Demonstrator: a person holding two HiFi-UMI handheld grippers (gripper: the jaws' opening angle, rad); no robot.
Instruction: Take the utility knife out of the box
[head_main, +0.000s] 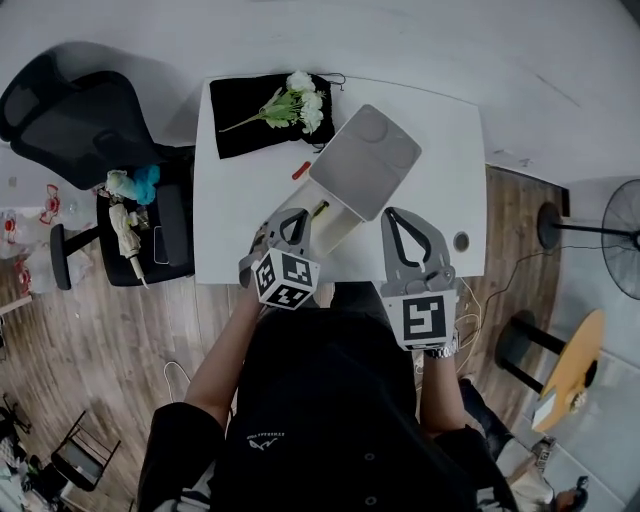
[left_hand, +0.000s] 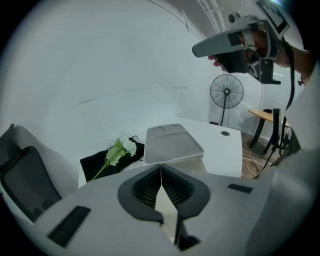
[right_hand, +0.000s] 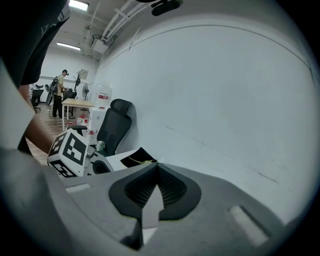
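Both sets of fingers clenched, empty: left gripper (head_main: 303, 211) at the open grey-lidded box (head_main: 365, 160) on the white table (head_main: 450, 150), right gripper (head_main: 391, 211) alongside. Shirt print unreadable.

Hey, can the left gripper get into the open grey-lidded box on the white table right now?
Probably yes. The flat grey lid stands raised, the pale rectangular box opens toward the left gripper, and nothing lies between them. Its jaws are shut, though, so they must open before gripping anything.
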